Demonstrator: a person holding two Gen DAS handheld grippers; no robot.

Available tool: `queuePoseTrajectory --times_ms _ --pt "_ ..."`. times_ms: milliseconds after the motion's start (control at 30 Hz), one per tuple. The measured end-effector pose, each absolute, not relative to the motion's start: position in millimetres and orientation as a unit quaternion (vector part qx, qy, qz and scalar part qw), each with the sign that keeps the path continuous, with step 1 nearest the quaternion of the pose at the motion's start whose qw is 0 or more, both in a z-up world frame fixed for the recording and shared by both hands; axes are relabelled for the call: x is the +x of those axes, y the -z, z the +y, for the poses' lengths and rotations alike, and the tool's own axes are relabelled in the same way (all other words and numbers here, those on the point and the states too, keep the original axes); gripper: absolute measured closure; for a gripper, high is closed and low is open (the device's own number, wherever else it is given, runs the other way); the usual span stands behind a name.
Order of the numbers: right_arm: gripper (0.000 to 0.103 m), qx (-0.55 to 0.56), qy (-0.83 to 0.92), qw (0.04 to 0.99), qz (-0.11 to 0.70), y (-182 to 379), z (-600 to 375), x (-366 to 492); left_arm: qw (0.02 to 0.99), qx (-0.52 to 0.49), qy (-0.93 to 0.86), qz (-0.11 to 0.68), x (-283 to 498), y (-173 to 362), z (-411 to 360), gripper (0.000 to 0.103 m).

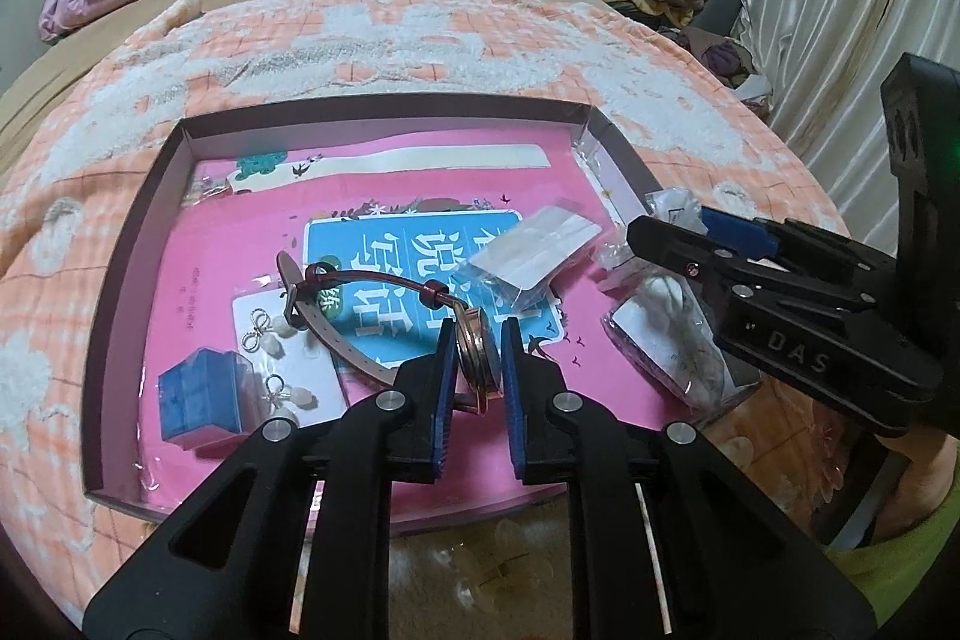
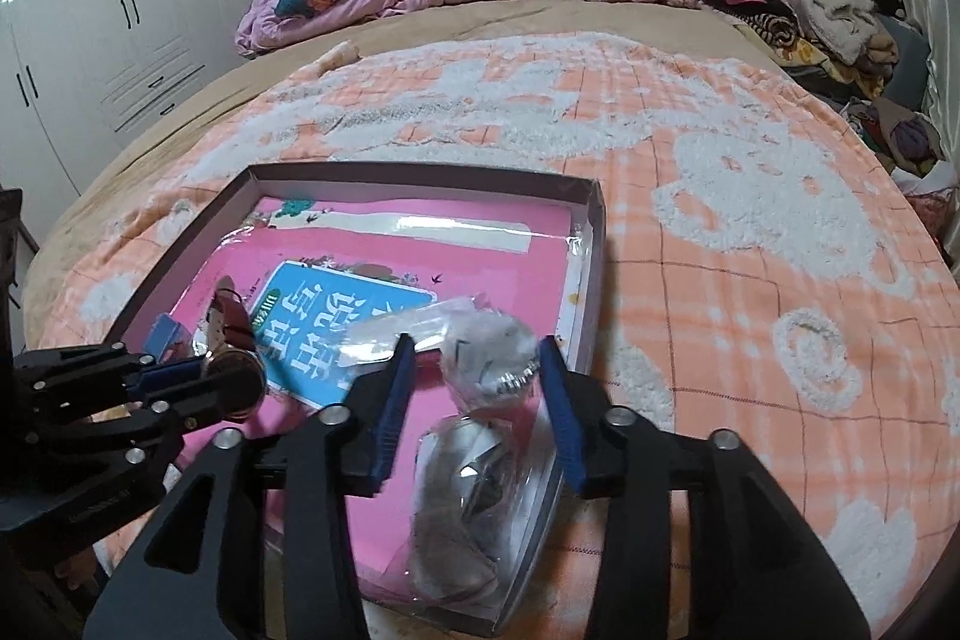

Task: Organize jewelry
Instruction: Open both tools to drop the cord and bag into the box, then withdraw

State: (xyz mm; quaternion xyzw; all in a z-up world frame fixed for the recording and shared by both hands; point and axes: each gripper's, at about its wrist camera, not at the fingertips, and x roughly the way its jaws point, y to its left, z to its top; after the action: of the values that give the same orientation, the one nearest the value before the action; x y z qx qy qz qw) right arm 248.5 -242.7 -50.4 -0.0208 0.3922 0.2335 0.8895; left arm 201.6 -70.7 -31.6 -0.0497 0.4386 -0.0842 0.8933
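A shallow box tray [image 1: 384, 115] with a pink printed floor lies on the bed. My left gripper [image 1: 477, 334] is shut on the round case of a wristwatch [image 1: 477, 358]; its dark red strap [image 1: 360, 280] trails left over the tray. The watch also shows in the right wrist view [image 2: 234, 382], held by the left gripper [image 2: 198, 379]. My right gripper [image 2: 477, 346] is open, its fingers on either side of a clear bag of jewelry [image 2: 489, 358] at the tray's right side. The right gripper shows at the right of the left wrist view [image 1: 690, 232].
In the tray lie a blue box [image 1: 201, 394], a white card with pearl earrings [image 1: 276, 358], a clear bag with a white card [image 1: 531, 253] and a clear packet [image 2: 480, 508]. The orange-and-white blanket [image 2: 750, 280] surrounds the tray. Clothes are piled at the back right [image 2: 810, 4].
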Motion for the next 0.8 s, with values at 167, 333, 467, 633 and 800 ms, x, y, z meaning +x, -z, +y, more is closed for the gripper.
queuePoseTrajectory --times_ms 167,333,467,633,800 --pt "0.044 -0.001 -0.239 0.894 0.378 36.3 -250.3 244.7 0.895 -0.046 0.081 0.437 201.2 29.5 -71.0 0.093" --pt "0.029 0.017 -0.224 0.906 0.359 21.9 -263.5 241.4 0.899 -0.045 0.077 0.429 199.0 21.8 -70.4 0.072" --pt "0.021 0.035 -0.217 0.911 0.350 11.5 -276.7 240.2 0.901 -0.049 0.068 0.425 196.9 14.0 -66.8 0.055" --pt "0.015 0.044 -0.204 0.919 0.334 -2.0 -290.1 236.3 0.906 -0.071 0.045 0.415 190.9 -1.6 -55.6 0.018" --pt "0.009 0.055 -0.202 0.926 0.314 -16.8 -298.6 228.5 0.915 -0.092 0.024 0.392 180.3 -24.5 -41.1 0.009"
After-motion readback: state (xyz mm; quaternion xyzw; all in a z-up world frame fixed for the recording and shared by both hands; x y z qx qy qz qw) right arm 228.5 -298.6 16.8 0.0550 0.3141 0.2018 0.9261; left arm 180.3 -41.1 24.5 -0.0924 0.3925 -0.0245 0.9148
